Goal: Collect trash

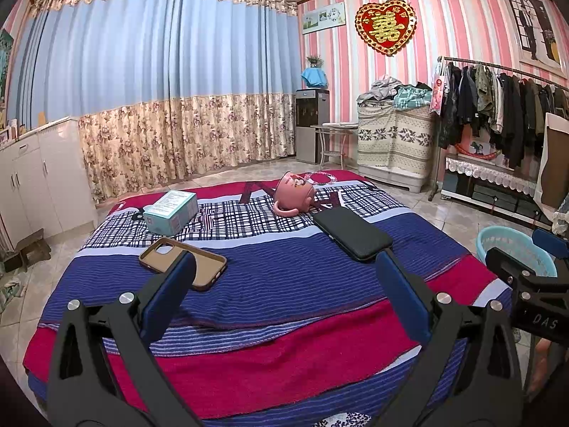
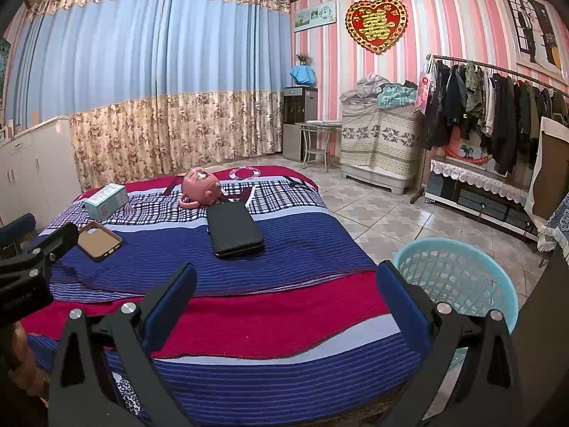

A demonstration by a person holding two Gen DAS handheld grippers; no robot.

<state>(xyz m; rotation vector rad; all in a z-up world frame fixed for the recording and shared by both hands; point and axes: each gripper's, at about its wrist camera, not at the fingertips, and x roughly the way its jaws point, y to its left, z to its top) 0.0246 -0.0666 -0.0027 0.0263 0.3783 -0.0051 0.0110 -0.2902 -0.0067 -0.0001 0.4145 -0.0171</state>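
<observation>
On the striped wall hangs a red heart plaque (image 1: 386, 25) carrying the gold double-happiness character 囍, clear in both wrist views. In the left wrist view, white letters "DAS" show on the black body of the right gripper (image 1: 540, 322) at the right edge. The teal box (image 1: 170, 211) near the bed's far left corner has printing on its lid and side, too small to read.

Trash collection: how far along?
Nothing looks done: the basket appears empty. Nothing in hand: left gripper and right gripper are open. Left on the bed: box, pink cup, phone case, black wallet.
</observation>
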